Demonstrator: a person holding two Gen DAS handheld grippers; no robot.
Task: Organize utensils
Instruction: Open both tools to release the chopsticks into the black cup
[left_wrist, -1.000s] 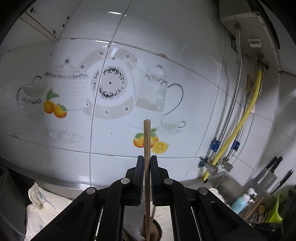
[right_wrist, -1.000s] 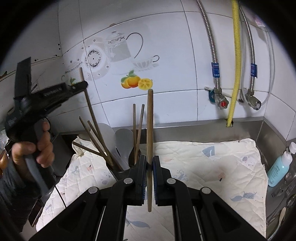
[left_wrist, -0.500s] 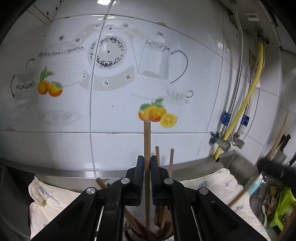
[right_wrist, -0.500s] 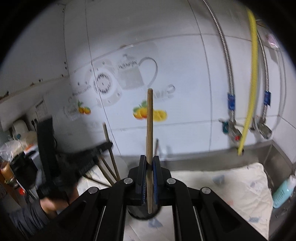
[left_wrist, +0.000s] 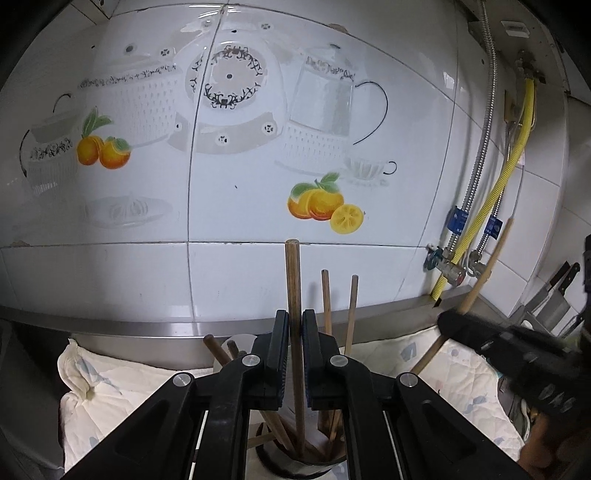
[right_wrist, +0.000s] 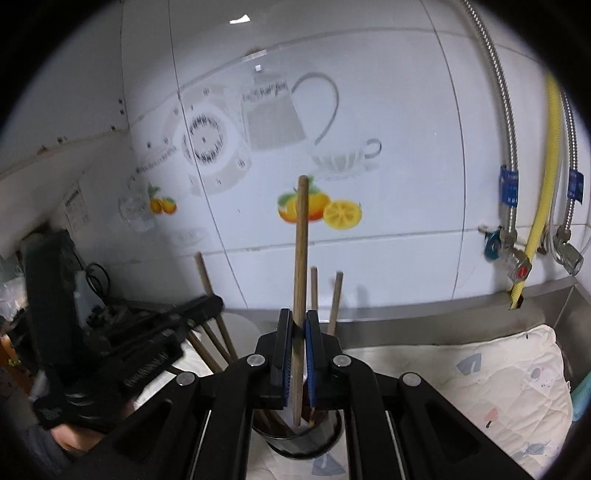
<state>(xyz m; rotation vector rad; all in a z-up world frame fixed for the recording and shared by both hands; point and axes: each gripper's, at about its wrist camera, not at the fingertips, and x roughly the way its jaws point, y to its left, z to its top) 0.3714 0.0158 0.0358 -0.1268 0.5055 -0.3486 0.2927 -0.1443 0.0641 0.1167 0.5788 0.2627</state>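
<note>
Left tongs (left_wrist: 294, 354) clamped on a dark chopstick (left_wrist: 294, 295), its tip inside the black holder (left_wrist: 295, 467); right tongs (right_wrist: 299, 354) clamped on a lighter chopstick (right_wrist: 301, 258) above it.

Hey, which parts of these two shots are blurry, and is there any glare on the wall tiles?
Left wrist view: mostly sharp; only the right tongs at the right edge are motion-smeared, and ceiling-light glare streaks the top tile. Right wrist view: softer overall, the left tongs smeared at the left, a small bright glint high on the wall tiles, dark fisheye corners.
</note>
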